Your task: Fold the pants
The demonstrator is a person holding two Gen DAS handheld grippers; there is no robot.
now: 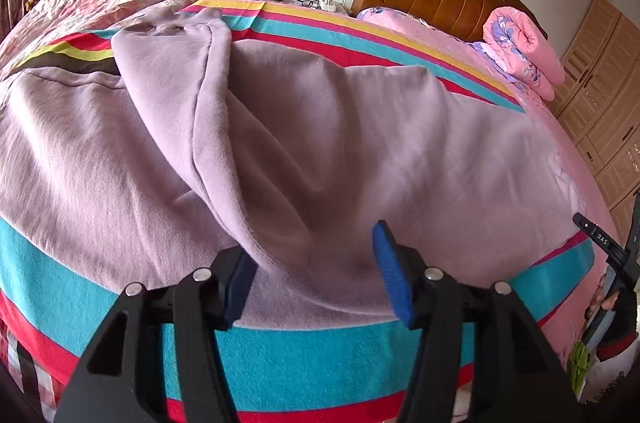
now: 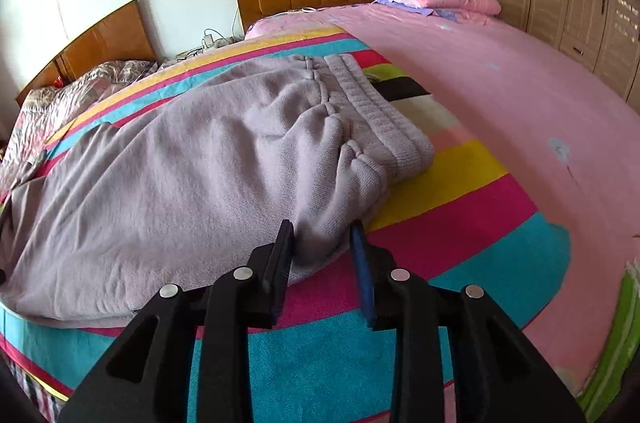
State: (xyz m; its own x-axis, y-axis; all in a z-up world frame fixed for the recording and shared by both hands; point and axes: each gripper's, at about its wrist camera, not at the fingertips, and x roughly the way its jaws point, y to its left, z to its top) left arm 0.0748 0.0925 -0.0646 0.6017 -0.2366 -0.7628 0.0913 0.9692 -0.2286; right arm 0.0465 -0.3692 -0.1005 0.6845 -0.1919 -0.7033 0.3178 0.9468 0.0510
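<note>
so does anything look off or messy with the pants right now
Yes: the pants aren't flat. In the left wrist view one leg lies flopped diagonally over the rest, raising a ridge. In the right wrist view the fabric bunches below the waistband. Nothing looks damaged.

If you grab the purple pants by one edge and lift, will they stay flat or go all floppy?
Probably floppy: the pants already lie in soft wrinkles and folds. The fleecy knit likely grips rather than slips. The ribbed waistband looks thicker, so that end may hang heavier.
</note>
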